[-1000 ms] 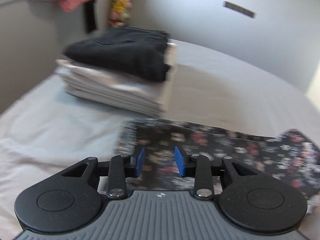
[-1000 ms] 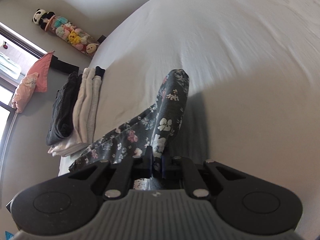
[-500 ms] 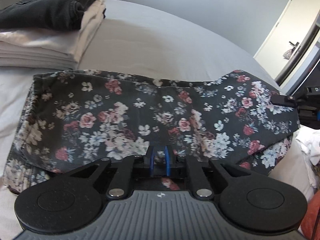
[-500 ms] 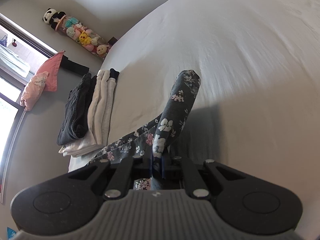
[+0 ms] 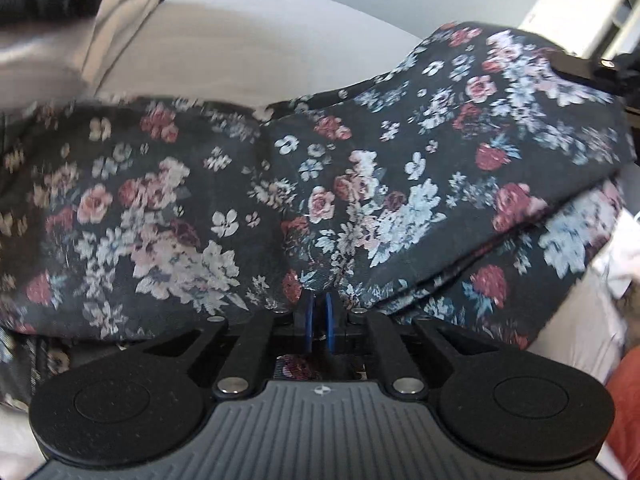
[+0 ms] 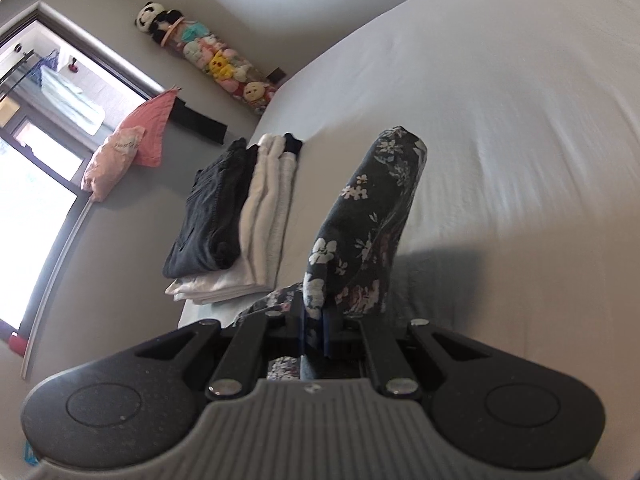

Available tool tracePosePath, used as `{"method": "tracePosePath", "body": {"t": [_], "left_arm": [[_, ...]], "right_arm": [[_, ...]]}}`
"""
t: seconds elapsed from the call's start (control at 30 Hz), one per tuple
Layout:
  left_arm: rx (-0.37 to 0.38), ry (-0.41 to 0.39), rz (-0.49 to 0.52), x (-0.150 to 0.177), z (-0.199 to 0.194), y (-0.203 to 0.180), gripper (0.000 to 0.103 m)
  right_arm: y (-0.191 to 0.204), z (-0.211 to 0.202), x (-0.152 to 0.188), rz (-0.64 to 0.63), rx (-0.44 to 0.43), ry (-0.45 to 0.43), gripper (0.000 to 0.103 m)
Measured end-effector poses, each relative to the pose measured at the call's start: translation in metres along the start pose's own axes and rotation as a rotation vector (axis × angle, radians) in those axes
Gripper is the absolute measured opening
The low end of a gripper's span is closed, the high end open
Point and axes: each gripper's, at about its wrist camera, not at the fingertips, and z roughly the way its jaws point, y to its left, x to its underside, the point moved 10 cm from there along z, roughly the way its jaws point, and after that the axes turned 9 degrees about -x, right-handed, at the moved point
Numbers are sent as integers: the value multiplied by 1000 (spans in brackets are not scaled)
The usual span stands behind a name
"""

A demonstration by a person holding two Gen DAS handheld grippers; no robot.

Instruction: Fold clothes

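L gripper (image 5: 319, 322) & R gripper (image 6: 314, 330): both clamped, angled downward.

Dark floral garment (image 5: 360, 184): black cloth, red, pink and white flowers. Spread across mid-frame in left wrist view, right side raised. In right wrist view it rises as a narrow fold at centre (image 6: 360, 232).

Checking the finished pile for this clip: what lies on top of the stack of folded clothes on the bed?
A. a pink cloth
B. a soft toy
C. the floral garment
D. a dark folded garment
D: in the right wrist view a dark folded garment sits on the pale folded clothes; the floral garment is apart from the stack.
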Motion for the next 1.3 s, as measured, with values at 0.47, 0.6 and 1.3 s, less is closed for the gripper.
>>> {"method": "tracePosePath", "body": {"t": [0.47, 0.6, 1.3], "left_arm": [[-93, -199, -300, -23, -79, 88, 7], [-200, -228, -446, -16, -98, 136, 7], [-272, -284, -671, 14, -141, 222, 7]], "right_arm": [[72, 67, 15, -147, -69, 101, 9], [87, 97, 24, -151, -91, 132, 9], [112, 257, 124, -67, -75, 322, 9]]}}
